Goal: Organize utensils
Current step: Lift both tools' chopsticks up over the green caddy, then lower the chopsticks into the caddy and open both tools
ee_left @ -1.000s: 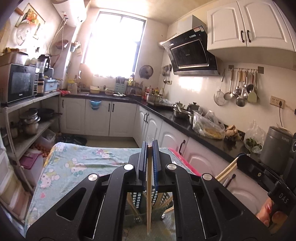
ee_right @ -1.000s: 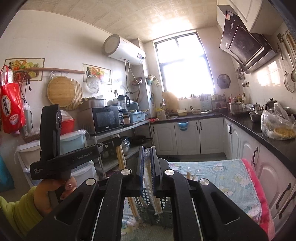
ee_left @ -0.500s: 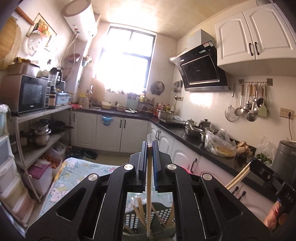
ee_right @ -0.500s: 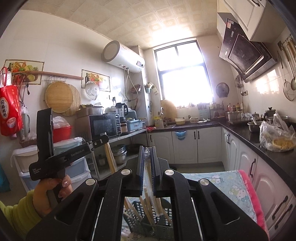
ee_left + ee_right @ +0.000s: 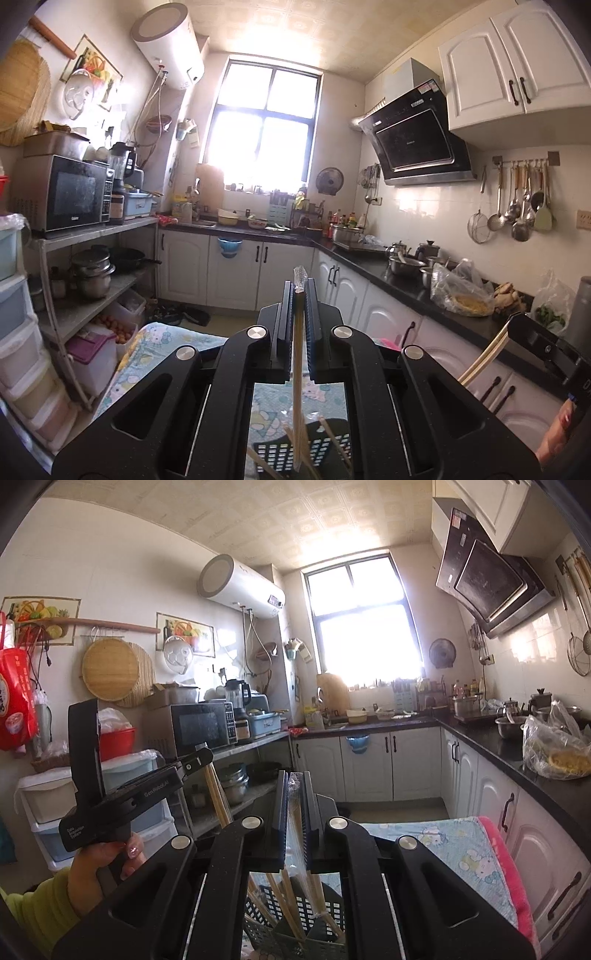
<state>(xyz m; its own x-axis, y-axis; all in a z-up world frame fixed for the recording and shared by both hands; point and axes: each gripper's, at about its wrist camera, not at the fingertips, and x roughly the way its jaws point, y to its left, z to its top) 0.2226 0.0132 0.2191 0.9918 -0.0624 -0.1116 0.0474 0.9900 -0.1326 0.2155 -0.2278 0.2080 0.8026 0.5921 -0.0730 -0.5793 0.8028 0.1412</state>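
My left gripper [image 5: 298,291] is shut on a pair of wrapped wooden chopsticks [image 5: 296,373] that hang down over a dark slotted utensil basket [image 5: 295,452] holding several chopsticks. My right gripper [image 5: 294,775] is shut on another plastic-wrapped bundle of chopsticks [image 5: 295,834], its lower end inside the same basket [image 5: 295,919]. In the right wrist view the left gripper [image 5: 201,755] shows at left with its chopsticks [image 5: 216,797]. In the left wrist view the right gripper [image 5: 513,323] shows at right with its chopsticks [image 5: 482,360].
The basket stands on a table with a cartoon-print cloth [image 5: 454,843]. A metal shelf with a microwave [image 5: 62,195] is at left. Black counter [image 5: 399,284] with pots and bags runs along the right. White cabinets [image 5: 373,764] stand below the window.
Both grippers have risen and tilted up with their chopsticks. The table and basket have dropped lower in both views, and more of the ceiling shows.
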